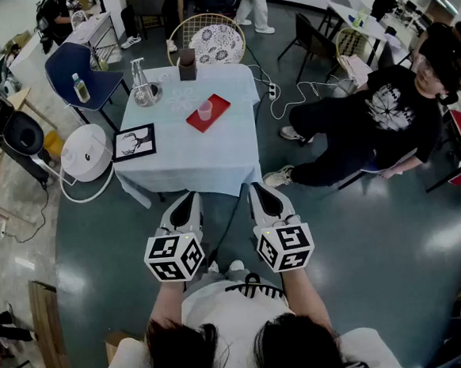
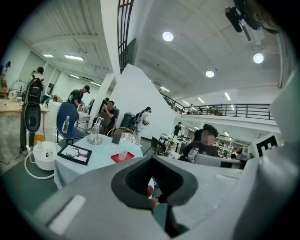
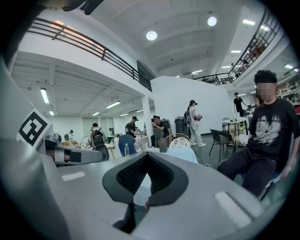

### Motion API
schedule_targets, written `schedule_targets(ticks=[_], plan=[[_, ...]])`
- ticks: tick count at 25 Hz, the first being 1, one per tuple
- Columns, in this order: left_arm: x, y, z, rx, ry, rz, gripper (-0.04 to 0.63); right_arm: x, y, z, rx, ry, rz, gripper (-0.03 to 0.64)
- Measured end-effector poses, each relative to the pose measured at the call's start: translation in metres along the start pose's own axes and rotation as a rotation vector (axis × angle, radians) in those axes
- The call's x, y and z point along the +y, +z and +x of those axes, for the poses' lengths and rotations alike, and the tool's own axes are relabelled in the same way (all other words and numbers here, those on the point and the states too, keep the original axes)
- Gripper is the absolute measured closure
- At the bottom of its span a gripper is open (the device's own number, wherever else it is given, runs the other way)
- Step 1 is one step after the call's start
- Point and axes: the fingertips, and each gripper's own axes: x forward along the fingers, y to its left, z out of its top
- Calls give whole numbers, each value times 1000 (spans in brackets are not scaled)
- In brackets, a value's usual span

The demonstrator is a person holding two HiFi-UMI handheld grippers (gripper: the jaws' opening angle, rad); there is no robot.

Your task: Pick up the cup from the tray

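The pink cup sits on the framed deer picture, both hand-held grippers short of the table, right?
No. The head view shows the pink cup on the red tray, not on the framed deer picture. The left hand-held gripper and right hand-held gripper are short of the table.

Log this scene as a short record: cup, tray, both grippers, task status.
cup: pink, upright, on the tray
tray: red, on the table, right of its middle
left gripper: jaws together, empty, short of the table
right gripper: jaws together, empty, short of the table
other: framed deer picture at the table's near left
status: cup not yet picked up
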Motion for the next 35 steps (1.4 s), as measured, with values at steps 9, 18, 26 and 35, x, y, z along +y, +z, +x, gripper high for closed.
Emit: schedule_targets(ticks=[9,18,26,35], plan=[[-6,-5,-4,14,4,10,595,2,-3,-4,14,6,-19,595],[-9,-5,-2,18,11,-1,595,0,-5,-2,29,12,-17,595],[-11,2,3,12,17,-1,595,-5,-1,-1,35,12,-19,595],[-15,5,13,12,46,1,595,-5,-3,2,48,115,7,535]])
